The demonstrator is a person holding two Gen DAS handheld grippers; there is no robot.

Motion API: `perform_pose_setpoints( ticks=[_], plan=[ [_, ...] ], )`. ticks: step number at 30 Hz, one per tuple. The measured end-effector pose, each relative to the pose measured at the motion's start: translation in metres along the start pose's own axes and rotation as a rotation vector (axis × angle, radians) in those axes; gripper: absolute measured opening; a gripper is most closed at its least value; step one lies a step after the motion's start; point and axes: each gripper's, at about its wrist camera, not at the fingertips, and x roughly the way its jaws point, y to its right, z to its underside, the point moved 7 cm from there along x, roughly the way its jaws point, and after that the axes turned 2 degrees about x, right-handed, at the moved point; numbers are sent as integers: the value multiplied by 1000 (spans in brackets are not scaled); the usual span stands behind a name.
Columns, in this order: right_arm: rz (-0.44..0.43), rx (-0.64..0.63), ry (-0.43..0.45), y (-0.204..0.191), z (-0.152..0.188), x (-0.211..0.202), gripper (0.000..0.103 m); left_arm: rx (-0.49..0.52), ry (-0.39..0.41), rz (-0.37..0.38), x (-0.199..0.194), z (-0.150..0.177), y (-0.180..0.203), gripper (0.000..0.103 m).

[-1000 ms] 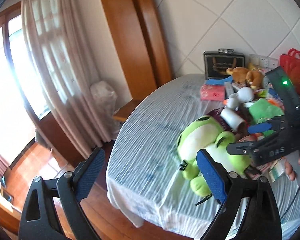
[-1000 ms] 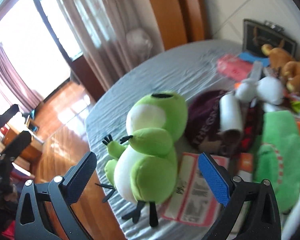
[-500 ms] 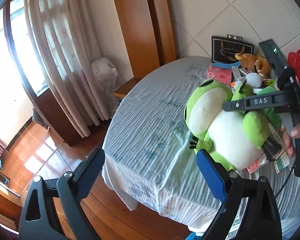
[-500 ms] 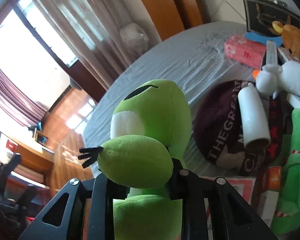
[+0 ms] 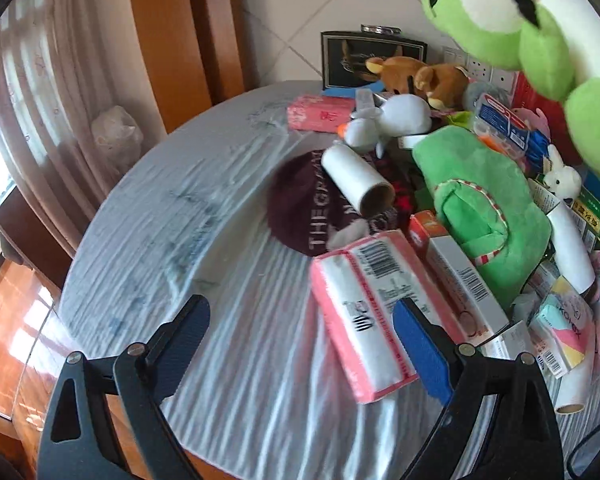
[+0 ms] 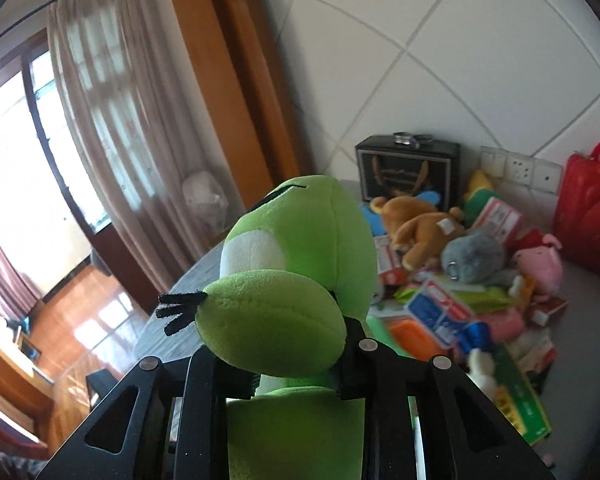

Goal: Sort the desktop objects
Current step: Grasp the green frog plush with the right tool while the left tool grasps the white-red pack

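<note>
My right gripper (image 6: 296, 380) is shut on a green frog plush (image 6: 300, 264) and holds it high above the table. The frog also shows at the top right of the left wrist view (image 5: 532, 28). My left gripper (image 5: 300, 344) is open and empty, low over the table's near edge. Its right finger (image 5: 420, 344) is beside a pink tissue pack (image 5: 364, 312). Behind the pack lie a dark red cap (image 5: 308, 208), a white roll (image 5: 356, 178) and a green plush (image 5: 484, 204).
A pile of plush toys (image 6: 428, 228), boxes (image 5: 456, 272) and packs covers the right and far side of the round table (image 5: 160, 240). A black box (image 6: 408, 168) and a red bag (image 6: 592, 224) stand by the tiled wall. Curtains and wooden floor lie left.
My right gripper closed on the frog plush and lifted it off the table, up and toward the wall. My left gripper moved in over the table toward the pink tissue pack.
</note>
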Motion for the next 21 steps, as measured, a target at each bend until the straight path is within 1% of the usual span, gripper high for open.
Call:
perform_pose_setpoints(
  ticks=[2,6,8,9,11,14,16,17,18,19,20,21],
  plan=[
    [25,4,10,17,1,-13,25,10,-20,10,12,0,19,94],
    [26,42,0,44,14,-30,25,-6,-118,11,40,3,41,94],
    [21,53,-11,53,20,-33,25,-1,-130,5,47,4,47,95],
    [16,59,-17,58,23,-34,25,5,-139,0,50,4,50,98],
    [3,73,-26,65,30,-31,25,3,-153,-18,56,3,51,102],
    [-14,87,-37,73,37,-30,25,-5,-185,-33,62,4,53,102],
    [-23,96,-45,76,41,-29,25,3,-228,-62,72,10,52,102],
    [-25,100,-49,78,44,-29,25,9,-268,-77,81,19,51,102],
    [-27,105,-53,79,45,-29,25,-10,-282,-57,84,23,50,101],
    [-27,112,-55,79,47,-29,25,-41,-277,-37,83,25,48,101],
    [-26,116,-55,80,48,-31,25,-61,-263,-33,80,25,44,99],
    [-21,118,-53,80,49,-33,25,-57,-247,-22,76,24,41,89]
  ],
)
